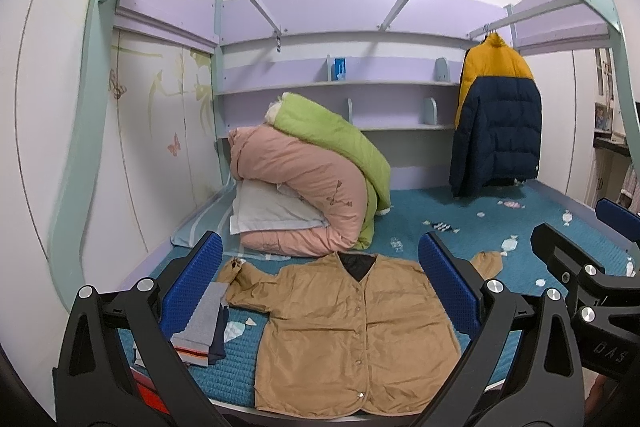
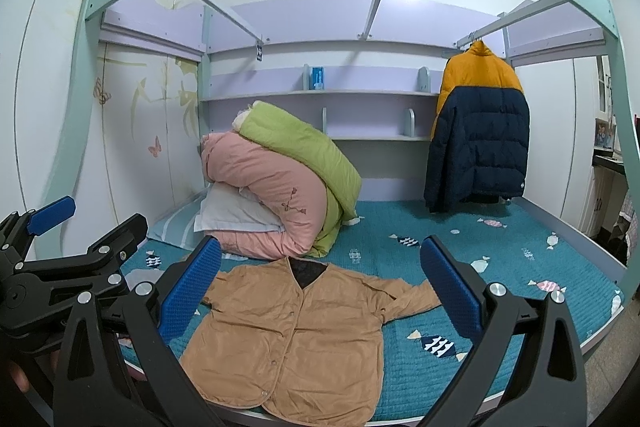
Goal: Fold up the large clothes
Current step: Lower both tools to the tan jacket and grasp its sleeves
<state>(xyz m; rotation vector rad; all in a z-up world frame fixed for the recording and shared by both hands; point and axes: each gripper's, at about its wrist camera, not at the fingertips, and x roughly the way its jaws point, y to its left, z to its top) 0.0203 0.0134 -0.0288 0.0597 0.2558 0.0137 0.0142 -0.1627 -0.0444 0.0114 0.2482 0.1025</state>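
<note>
On teal quilted bed: tan buttoned quilted jacket flat, collar away, ahead of 2 empty, wide-spread grippers; left gripper nearer.

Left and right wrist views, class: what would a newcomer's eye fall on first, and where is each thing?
First, the tan jacket spread flat, buttoned, front up on the near part of the teal bed cover, framed by the blue pads of the open left hand-held gripper and open right hand-held gripper. Next, the pink and green quilts piled behind it to the left, and the yellow-and-navy puffer coat hanging at the back right.
</note>
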